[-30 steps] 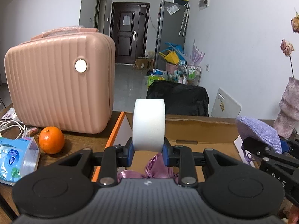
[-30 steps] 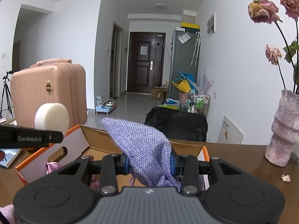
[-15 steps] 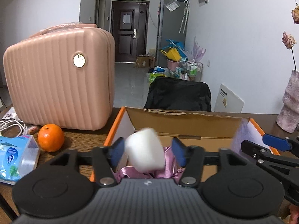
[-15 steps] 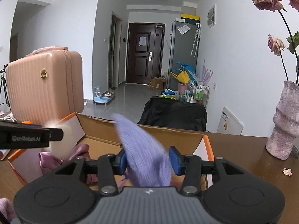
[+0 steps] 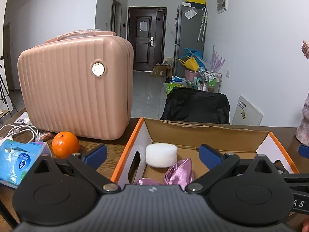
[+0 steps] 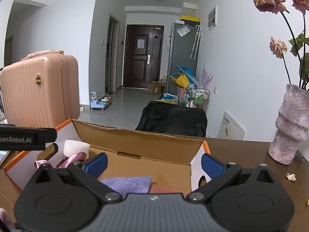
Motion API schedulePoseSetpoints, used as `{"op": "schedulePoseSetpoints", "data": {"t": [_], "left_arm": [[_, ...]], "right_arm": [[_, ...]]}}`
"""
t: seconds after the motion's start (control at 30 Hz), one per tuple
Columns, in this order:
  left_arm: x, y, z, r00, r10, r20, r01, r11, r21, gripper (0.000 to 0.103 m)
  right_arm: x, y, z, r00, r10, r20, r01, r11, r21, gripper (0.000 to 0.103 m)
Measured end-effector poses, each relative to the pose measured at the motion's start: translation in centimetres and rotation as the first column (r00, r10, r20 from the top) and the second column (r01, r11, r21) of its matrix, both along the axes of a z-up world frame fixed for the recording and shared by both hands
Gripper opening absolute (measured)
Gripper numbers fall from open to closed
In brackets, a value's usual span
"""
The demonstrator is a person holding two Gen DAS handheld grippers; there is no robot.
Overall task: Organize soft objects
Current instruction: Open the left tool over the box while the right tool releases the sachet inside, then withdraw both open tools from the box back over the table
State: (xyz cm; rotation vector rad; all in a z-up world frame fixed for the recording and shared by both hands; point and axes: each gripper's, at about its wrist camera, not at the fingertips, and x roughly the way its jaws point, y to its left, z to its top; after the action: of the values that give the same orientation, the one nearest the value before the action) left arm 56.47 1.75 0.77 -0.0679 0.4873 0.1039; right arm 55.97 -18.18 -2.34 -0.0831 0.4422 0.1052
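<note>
We see the right gripper (image 6: 153,163) spread wide, empty, above the cardboard box (image 6: 139,137). Inside: lilac woven pouch (image 6: 127,184) below the jaws, white foam puck (image 6: 76,147) at far left touching pink satin cloth (image 6: 74,158). Left gripper (image 6: 25,138) edges in at left. Pink vase (image 6: 290,125) stands right.

The cardboard box (image 5: 208,129) stands on the table (image 6: 241,150). In its far left corner lies the foam sponge (image 5: 161,155), with the satin cloth (image 5: 178,171) just near of it. The knitted cloth (image 6: 127,183) lies in the box's near right part. Left of the box stand the suitcase (image 5: 77,89) and, nearer, the orange (image 5: 65,144); the vase (image 6: 290,123) stands at the right.
</note>
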Motion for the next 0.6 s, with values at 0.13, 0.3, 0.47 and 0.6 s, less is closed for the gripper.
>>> {"op": "schedulePoseSetpoints", "data": {"t": [0.13, 0.3, 0.47, 0.6], "left_arm": [[-0.1, 0.0, 0.0, 1.000, 0.003, 0.000, -0.003, 1.000, -0.001, 0.103], [-0.2, 0.1, 0.1, 1.000, 0.010, 0.003, -0.010, 1.000, -0.005, 0.103], [-1.0, 0.1, 0.6, 0.999, 0.025, 0.024, -0.025, 1.000, -0.012, 0.103], [-2.1, 0.1, 1.2, 0.998, 0.034, 0.060, -0.033, 0.999, -0.015, 0.103]], "right_arm": [[0.0, -0.1, -0.1, 1.000, -0.009, -0.007, 0.009, 1.000, 0.006, 0.103], [-0.2, -0.3, 0.2, 1.000, -0.017, 0.000, 0.017, 1.000, 0.005, 0.103], [-0.9, -0.7, 1.0, 0.999, -0.028, 0.029, 0.027, 1.000, 0.013, 0.103], [-1.6, -1.1, 1.6, 0.998, -0.035, 0.045, 0.034, 0.999, 0.016, 0.103]]}}
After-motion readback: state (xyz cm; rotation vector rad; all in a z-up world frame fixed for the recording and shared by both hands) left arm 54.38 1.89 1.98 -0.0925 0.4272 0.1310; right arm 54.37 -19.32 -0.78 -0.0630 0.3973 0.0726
